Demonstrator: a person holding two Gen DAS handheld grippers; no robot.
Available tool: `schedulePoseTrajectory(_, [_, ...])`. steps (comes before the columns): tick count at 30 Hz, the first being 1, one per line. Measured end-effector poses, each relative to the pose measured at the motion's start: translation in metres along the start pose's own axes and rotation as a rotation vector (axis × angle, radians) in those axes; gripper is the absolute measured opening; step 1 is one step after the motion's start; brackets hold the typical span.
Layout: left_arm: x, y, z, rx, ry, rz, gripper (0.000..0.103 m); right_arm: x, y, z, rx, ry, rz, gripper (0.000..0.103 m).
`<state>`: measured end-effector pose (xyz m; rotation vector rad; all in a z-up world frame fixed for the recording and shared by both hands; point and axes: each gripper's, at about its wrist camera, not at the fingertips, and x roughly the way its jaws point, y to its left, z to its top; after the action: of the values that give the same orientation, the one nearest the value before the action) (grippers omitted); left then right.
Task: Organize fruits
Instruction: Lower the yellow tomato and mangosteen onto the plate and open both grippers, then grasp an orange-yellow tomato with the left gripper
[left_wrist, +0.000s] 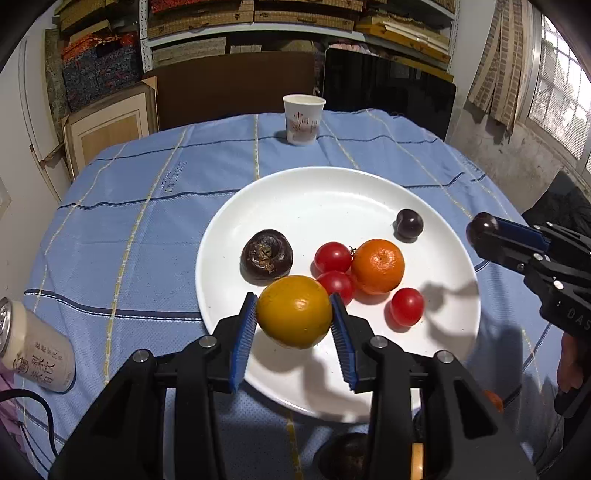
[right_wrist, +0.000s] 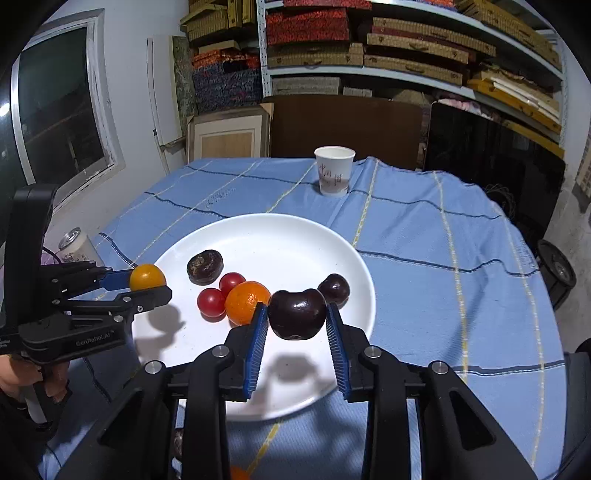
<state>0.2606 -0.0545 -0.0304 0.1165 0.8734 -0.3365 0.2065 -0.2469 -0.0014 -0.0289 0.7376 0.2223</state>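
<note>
Blue checked cloth covers the surface (left_wrist: 147, 221), with stacked shelving behind and a white plate (left_wrist: 332, 192) at centre. The left claw (left_wrist: 294, 325) is closed on a yellow-orange fruit (left_wrist: 294, 312) above the plate's near rim; ahead and right of it lie a dark brown fruit (left_wrist: 266, 256), three cherry tomatoes (left_wrist: 332, 257), a mandarin (left_wrist: 377, 265) and a cherry (left_wrist: 409, 223). The right claw (right_wrist: 296, 328) grips a dark cherry (right_wrist: 297, 314) over the plate; most fruit appears placed, both held pieces still to be released.
</note>
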Motion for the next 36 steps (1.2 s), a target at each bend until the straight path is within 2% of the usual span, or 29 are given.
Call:
schedulePoseTrajectory(1, [0.0, 0.0, 0.0, -0.001, -0.004, 0.002, 0.044, 0.001, -0.001, 0.0, 0.007, -0.005, -0.004, 0.041])
schedulePoseTrajectory(4, [-0.011, 0.004, -0.003, -0.013, -0.051, 0.013, 0.065, -0.006, 0.001, -0.006, 0.009, -0.013, 0.0, 0.041])
schedulePoseTrajectory(7, [-0.026, 0.004, -0.009, -0.014, -0.073, 0.015, 0.068, -0.021, 0.002, -0.015, 0.018, -0.018, 0.005, 0.041])
schedulePoseTrajectory(11, [-0.049, 0.0, -0.033, 0.003, -0.083, -0.004, 0.075, -0.045, 0.006, -0.037, 0.032, -0.023, 0.031, 0.042])
schedulePoseTrajectory(19, [-0.088, -0.018, -0.106, 0.055, -0.055, -0.03, 0.078, -0.09, 0.013, -0.102, 0.132, -0.009, 0.034, 0.047])
schedulePoseTrajectory(26, [-0.114, -0.039, -0.163, 0.088, -0.036, -0.078, 0.078, -0.113, 0.018, -0.141, 0.182, 0.024, 0.004, 0.051])
schedulePoseTrajectory(33, [-0.111, -0.057, -0.179, 0.078, -0.009, -0.097, 0.078, -0.127, 0.024, -0.158, 0.187, 0.026, 0.006, 0.051])
schedulePoseTrajectory(36, [-0.106, -0.061, -0.181, 0.061, 0.003, -0.1, 0.071, -0.131, 0.029, -0.163, 0.169, 0.023, 0.002, 0.051])
